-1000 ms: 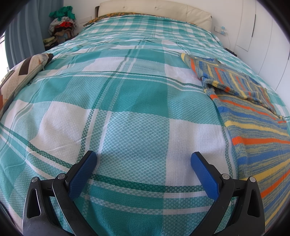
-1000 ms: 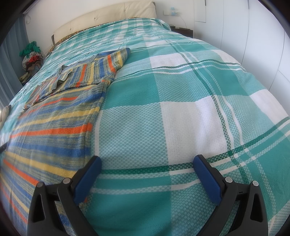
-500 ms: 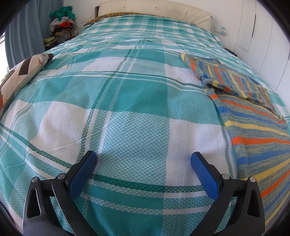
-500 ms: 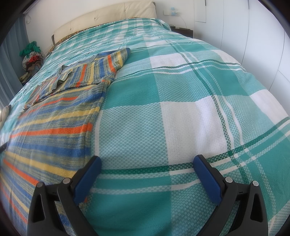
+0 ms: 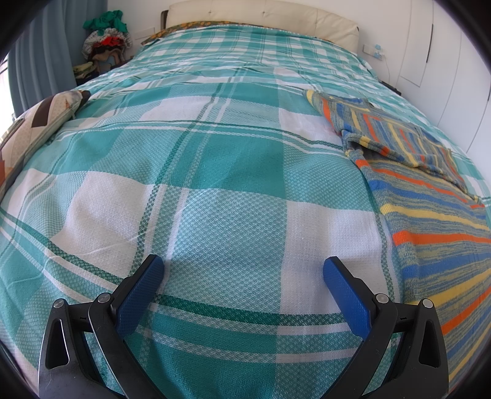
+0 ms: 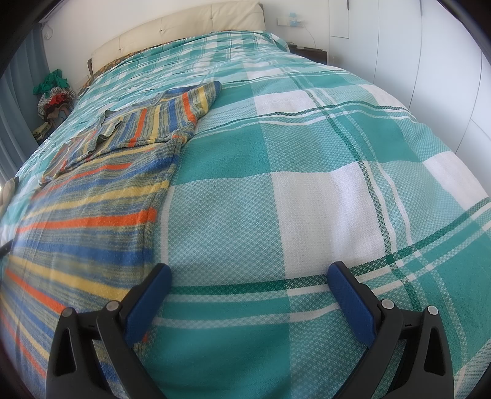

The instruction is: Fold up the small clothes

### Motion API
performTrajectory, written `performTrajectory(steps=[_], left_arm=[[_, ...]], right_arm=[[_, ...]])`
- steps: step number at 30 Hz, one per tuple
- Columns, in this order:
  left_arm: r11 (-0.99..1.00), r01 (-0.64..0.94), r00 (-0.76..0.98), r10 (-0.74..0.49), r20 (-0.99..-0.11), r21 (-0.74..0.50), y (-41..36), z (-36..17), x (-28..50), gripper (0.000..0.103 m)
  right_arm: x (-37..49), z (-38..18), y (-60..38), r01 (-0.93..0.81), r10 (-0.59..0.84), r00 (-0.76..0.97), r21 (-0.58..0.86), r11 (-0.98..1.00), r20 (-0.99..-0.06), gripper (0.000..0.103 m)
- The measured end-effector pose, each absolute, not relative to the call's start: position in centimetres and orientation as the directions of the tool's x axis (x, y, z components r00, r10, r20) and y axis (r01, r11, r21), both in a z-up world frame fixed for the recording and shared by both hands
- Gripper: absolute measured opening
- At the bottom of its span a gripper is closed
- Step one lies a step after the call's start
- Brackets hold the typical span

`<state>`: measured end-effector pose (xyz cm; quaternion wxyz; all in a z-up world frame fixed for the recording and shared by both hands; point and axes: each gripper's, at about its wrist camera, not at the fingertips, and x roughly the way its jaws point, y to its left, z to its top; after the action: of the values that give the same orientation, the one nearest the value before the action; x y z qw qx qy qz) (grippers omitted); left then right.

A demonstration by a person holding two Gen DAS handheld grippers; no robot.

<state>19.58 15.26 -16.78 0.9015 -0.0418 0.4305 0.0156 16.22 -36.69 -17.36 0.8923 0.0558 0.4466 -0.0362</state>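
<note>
A striped knit garment in blue, orange and yellow lies flat on the bed, its sleeves folded across the chest. It fills the right side of the left wrist view. In the right wrist view the same garment covers the left side. My left gripper stands open over bare bedspread, left of the garment's edge. Over the garment's right edge my right gripper is open too, its left finger above the striped cloth. Neither holds anything.
A teal and white plaid bedspread covers the whole bed. A patterned cushion lies at the bed's left edge. Clothes are piled beside the cream headboard. White cupboard doors run along the right.
</note>
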Motion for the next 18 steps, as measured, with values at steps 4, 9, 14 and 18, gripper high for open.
performTrajectory(steps=[4,9,14,18], left_arm=[[0.996,-0.064,0.629,-0.008,-0.777,-0.062,15.22,-16.79,19.58,0.103],[0.996,-0.064,0.629,-0.008,-0.777,-0.062,15.25,-16.79,19.58,0.103],[0.996,-0.065,0.629,-0.007,-0.778,-0.061,15.25,-16.8,19.58,0.103],[0.996,-0.063,0.598,-0.014,-0.802,-0.064,15.28,-16.5,19.81,0.102]], right_arm=[[16.21,-17.38,-36.65,0.114,-0.016,0.598,0.065,0.991,-0.802,0.101],[16.2,-17.38,-36.64,0.113,-0.016,0.598,0.065,0.991,-0.802,0.102],[16.19,-17.38,-36.63,0.113,-0.016,0.598,0.064,0.992,-0.801,0.102],[16.27,-17.43,-36.53,0.112,-0.021,0.594,0.057,0.992,-0.804,0.102]])
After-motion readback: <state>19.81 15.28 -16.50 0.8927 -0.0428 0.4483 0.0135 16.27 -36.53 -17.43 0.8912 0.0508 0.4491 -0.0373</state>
